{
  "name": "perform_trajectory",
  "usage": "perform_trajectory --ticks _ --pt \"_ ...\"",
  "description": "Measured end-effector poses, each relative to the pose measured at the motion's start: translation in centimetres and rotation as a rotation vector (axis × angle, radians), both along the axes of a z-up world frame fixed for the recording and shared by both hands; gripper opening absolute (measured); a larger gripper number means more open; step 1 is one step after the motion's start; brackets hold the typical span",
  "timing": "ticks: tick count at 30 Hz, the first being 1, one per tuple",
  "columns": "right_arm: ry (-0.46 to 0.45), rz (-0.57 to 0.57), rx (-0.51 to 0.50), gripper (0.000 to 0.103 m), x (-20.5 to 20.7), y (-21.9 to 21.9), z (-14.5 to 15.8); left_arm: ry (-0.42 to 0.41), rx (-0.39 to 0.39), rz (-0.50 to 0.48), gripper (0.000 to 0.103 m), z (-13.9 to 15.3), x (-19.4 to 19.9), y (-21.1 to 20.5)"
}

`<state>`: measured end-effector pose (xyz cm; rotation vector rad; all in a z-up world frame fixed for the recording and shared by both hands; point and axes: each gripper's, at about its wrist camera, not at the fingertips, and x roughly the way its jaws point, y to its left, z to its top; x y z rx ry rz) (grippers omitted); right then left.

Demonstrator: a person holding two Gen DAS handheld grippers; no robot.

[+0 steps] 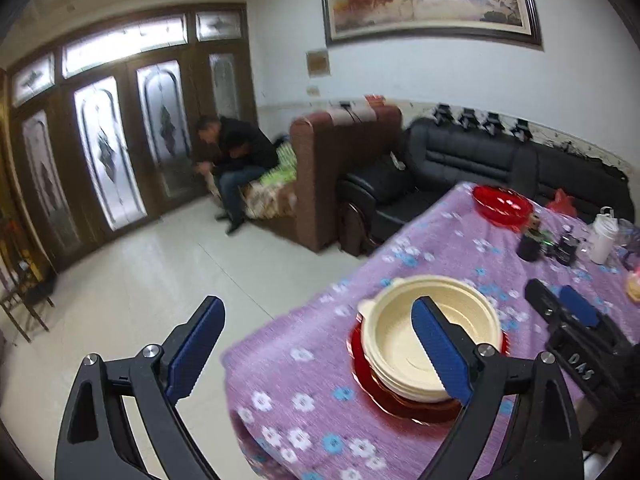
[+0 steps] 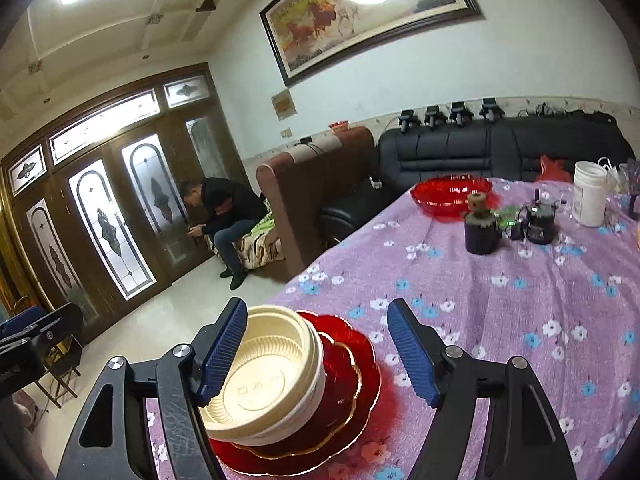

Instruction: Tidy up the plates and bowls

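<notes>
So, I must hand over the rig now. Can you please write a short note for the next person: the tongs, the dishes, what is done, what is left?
Left tongs: open, holding nothing, at the table's near corner.
Right tongs: open, holding nothing.
Stack: cream bowls nested on red scalloped plates near the corner of the purple floral tablecloth, between both tongs.
Done: this stack looks assembled and released.
Left: the red glass bowl sits apart at the far edge, probably the next thing to collect.
</notes>
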<state>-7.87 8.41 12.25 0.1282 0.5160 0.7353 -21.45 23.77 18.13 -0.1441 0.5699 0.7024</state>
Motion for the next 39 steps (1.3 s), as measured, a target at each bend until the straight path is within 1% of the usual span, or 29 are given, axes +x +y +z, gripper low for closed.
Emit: perform_trajectory --ticks 2,6,10,13,16,21,31,35,39 --pt "-0.01 0.002 -0.002 0.077 -0.4 0.1 0.1 0.011 -0.012 0.007 0.094 -0.1 0.0 0.1" --pt "-0.036 0.004 -0.005 0.078 -1.0 0.2 0.4 0.028 0.018 0.019 0.094 -0.1 -0.2 -0.4" --pt "-0.037 0.008 -0.004 0.079 -1.3 0.2 0.6 0.029 0.037 0.012 0.094 -0.2 -0.9 -1.2" --pt "-0.041 0.01 -0.004 0.08 -1.4 0.2 0.7 0.026 0.032 0.01 0.094 -0.1 -1.5 -1.4" --pt "-0.049 0.022 -0.004 0.08 -1.8 0.3 0.9 0.01 0.019 0.015 0.094 0.4 -2.2 -1.5" --pt "-0.085 0.042 0.002 0.081 -3.1 0.3 1.8 -0.01 0.02 0.01 0.094 1.2 -3.2 -2.3" --pt "-0.149 0.086 0.02 0.085 -5.7 0.1 3.5 -0.04 0.019 -0.05 0.094 2.7 -4.0 -5.2" --pt "-0.154 0.103 0.026 0.086 -5.9 -0.1 4.2 -0.055 0.005 -0.071 0.094 3.7 -4.0 -5.9" --pt "-0.135 0.122 0.04 0.087 -5.9 -0.5 4.8 -0.085 -0.031 -0.092 0.094 4.9 -4.1 -6.2"
